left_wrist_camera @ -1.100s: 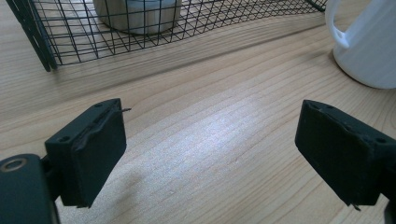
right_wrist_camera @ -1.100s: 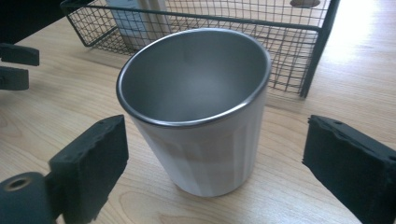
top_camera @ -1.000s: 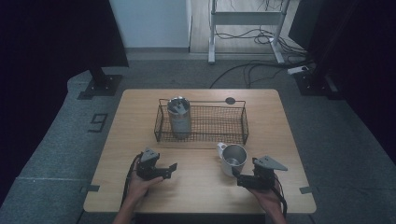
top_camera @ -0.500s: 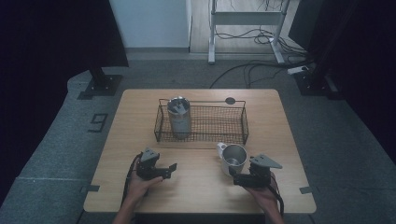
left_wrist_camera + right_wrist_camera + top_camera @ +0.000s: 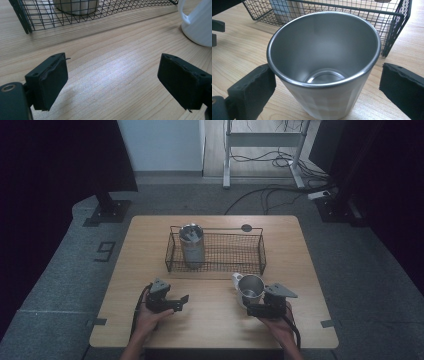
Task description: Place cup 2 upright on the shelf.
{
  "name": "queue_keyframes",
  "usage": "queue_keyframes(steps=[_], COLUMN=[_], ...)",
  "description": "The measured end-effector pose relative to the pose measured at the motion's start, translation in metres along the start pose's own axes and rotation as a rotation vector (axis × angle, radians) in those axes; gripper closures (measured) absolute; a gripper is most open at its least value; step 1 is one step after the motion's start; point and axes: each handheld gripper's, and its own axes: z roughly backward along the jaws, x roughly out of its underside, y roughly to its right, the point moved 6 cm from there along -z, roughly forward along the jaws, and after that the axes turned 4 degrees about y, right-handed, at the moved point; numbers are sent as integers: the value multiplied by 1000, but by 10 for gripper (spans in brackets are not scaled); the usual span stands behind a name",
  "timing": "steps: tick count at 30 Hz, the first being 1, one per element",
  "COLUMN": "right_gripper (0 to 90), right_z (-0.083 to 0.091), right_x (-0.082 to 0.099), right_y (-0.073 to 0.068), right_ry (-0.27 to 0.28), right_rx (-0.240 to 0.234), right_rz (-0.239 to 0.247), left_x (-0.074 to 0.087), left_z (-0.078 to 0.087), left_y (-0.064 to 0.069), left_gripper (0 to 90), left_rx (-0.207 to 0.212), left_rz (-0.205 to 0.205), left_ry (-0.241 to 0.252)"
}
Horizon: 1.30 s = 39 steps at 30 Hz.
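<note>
Fingers [image 5: 252, 90] of the right gripper [image 5: 328, 92] stand wide apart on either side of the white mug with a brushed-steel interior [image 5: 324, 67], the left pad close to the wall, the right pad clear of it; nothing is clamped yet, so this reads as the approach to a grasp. The mug stands upright on the pale wooden table [image 5: 210, 320], just in front of the black wire basket [image 5: 215, 252], its handle turned away toward the left, which leaves the plain wall free for the pads. Left gripper [image 5: 115, 80]: jaws apart with only bare wood between them, having just narrowed a little, holding nothing; it rests near the table's front left, out of the way (likely parked while the right works). Inside the basket's left end a tall steel cylindrical canister [image 5: 191, 244] stands upright, leaving the right 2 thirds free. My guess is that the mug is meant for that open space. A small dark round disc [image 5: 246, 227] lies on the table behind the basket.
</note>
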Motion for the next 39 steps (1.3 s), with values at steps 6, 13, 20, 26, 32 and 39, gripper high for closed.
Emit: queue_keyframes(steps=[6, 13, 20, 26, 32, 39], right_gripper=[0, 0, 0, 0, 0, 40], right_z=[-4, -7, -18, -25, -30, -36], right_x=[1, 0, 1, -2, -6, -6], right_y=[0, -1, -3, -5, -7, -6], right_ry=[-9, -7, -23, -25, -22, -23], right_rx=[0, 3, 11, 10, 6, 20], right_rz=[3, 7, 33, 41, 42, 47], left_x=[0, 1, 2, 2, 2, 3], left_z=[0, 0, 0, -1, 0, 0], left_y=[1, 0, 2, 2, 3, 3], left_gripper=[96, 96, 96, 97, 97, 97], left_rx=[0, 0, 6, 6, 7, 7], left_rz=[0, 2, -2, -4, -3, -4], left_ry=[-1, 0, -4, -6, -4, -5])
